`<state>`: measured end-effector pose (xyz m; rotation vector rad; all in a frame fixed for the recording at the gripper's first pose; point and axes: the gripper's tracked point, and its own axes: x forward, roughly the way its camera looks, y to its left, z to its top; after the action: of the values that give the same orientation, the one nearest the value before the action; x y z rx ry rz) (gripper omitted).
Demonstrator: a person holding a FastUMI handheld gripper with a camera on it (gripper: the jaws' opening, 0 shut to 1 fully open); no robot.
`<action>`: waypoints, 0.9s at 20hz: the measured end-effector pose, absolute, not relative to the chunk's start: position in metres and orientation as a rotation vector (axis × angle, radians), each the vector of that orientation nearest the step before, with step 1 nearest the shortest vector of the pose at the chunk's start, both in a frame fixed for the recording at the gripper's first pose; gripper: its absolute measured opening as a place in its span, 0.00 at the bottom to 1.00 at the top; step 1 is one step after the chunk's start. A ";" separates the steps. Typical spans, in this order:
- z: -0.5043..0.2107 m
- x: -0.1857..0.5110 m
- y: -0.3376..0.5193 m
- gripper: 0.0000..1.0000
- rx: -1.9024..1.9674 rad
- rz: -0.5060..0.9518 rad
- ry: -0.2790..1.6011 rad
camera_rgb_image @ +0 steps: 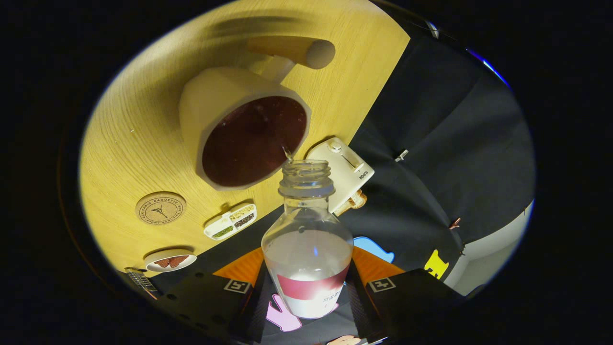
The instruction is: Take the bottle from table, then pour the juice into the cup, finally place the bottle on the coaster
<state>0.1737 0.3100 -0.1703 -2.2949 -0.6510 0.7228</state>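
My gripper [306, 299] is shut on a clear glass bottle [306, 239] with a red and white label, held between the fingers and tipped toward the cup. The bottle's open mouth sits just at the rim of the white cup [244, 129], and a last thin drip hangs at the mouth. Dark red juice fills the cup, which has a wooden handle pointing away from it. The bottle looks nearly drained. A round cork coaster [160, 208] lies on the wooden table [139, 139] beside the cup, off to the left of the fingers.
A white toaster [346, 173] with bread in it stands at the table's edge beyond the bottle. A white divided tray [231, 221] of dry foods and a small plate [170, 261] with a brown snack lie near the coaster. The booth's black cloth wall hangs behind.
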 end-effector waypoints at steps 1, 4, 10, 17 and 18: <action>-0.170 0.171 0.310 0.73 -2.306 0.729 -0.663; -0.171 0.170 0.309 0.73 -2.323 0.739 -0.671; -0.166 0.179 0.299 0.73 -2.305 0.710 -0.617; -0.160 0.184 0.286 0.73 -2.256 0.687 -0.559; -0.159 0.184 0.284 0.73 -2.243 0.685 -0.548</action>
<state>0.1844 0.2843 -0.1594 -2.2429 -0.5484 0.6850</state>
